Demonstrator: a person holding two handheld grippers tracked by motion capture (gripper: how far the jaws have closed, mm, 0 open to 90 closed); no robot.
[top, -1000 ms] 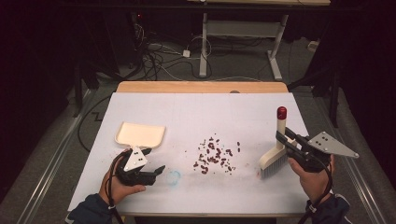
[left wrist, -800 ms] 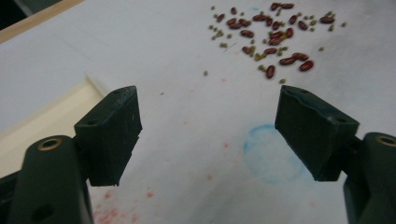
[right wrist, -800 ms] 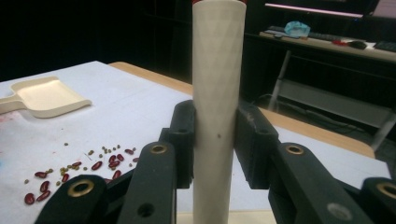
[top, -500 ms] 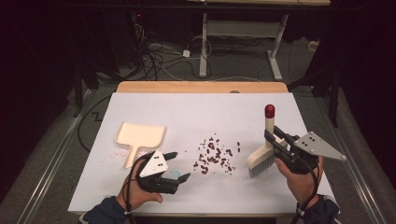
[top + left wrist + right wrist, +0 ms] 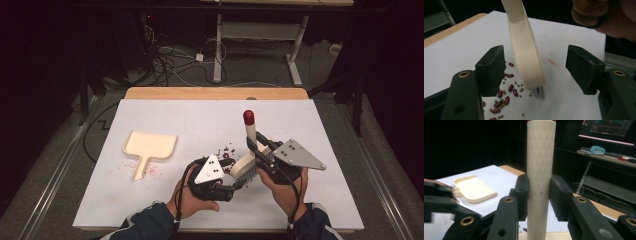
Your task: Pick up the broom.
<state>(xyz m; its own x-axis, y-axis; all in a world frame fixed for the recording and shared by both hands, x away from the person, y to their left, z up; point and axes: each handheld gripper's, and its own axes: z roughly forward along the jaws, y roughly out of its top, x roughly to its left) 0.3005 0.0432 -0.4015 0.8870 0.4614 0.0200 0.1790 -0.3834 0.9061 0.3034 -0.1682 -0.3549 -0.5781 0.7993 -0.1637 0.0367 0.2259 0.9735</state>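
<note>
White table [image 5: 150, 200]: right gripper [image 5: 257, 150], fingers clenched on brush [image 5: 248, 150] handle, has carried it to the beans [image 5: 506, 96]. Left gripper [image 5: 235, 182], fingers narrowing yet released, now flanks brush head; dustpan [image 5: 149, 147] abandoned left.

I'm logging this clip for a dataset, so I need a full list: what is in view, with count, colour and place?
brush: one, cream with a red handle tip, held nearly upright right of the table's middle, bristles down by the beans
beans: many, dark red with small green ones, scattered on the table under the brush
dustpan: one, cream, lying flat at the table's left, untouched
table: one, white top with a wooden far edge
desk frame: one, white, on the floor beyond the table
right gripper: black, shut on the brush handle
left gripper: black, open, jaws either side of the brush head, just been closing
</note>
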